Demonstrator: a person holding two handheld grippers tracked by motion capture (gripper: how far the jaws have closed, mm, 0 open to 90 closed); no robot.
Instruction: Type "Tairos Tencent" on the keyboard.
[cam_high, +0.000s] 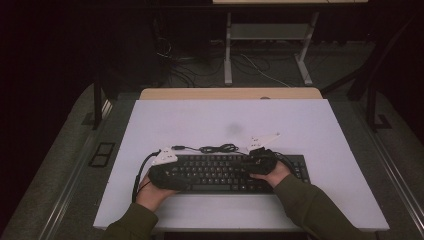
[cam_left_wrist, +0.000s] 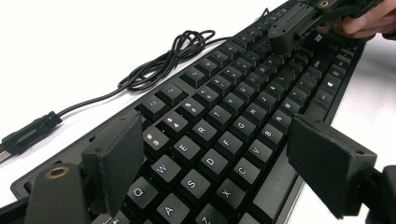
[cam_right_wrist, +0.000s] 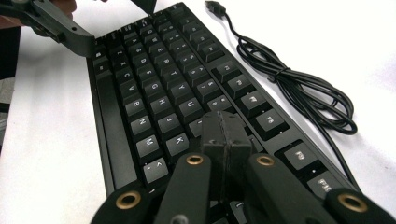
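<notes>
A black keyboard (cam_high: 225, 173) lies across the near half of the white table (cam_high: 300, 125). Its black cable (cam_high: 219, 148) is coiled just behind it, and the USB plug (cam_left_wrist: 28, 133) lies loose on the table. My left gripper (cam_high: 172, 174) hovers over the keyboard's left end; in the left gripper view the left gripper (cam_left_wrist: 219, 163) stands open, jaws wide apart above the letter keys (cam_left_wrist: 210, 161) with nothing pressed between them. My right gripper (cam_high: 251, 162) is over the right half of the keyboard. In the right gripper view the right gripper (cam_right_wrist: 224, 135) is shut, pads together just above the keys (cam_right_wrist: 159, 100), holding nothing.
The coiled cable (cam_right_wrist: 303, 88) runs along the keyboard's far side. White table surface stretches behind the keyboard, and a narrow strip runs in front of it. Beyond the table stands a desk frame (cam_high: 227, 55) with loose wires (cam_high: 260, 67) on the dark floor.
</notes>
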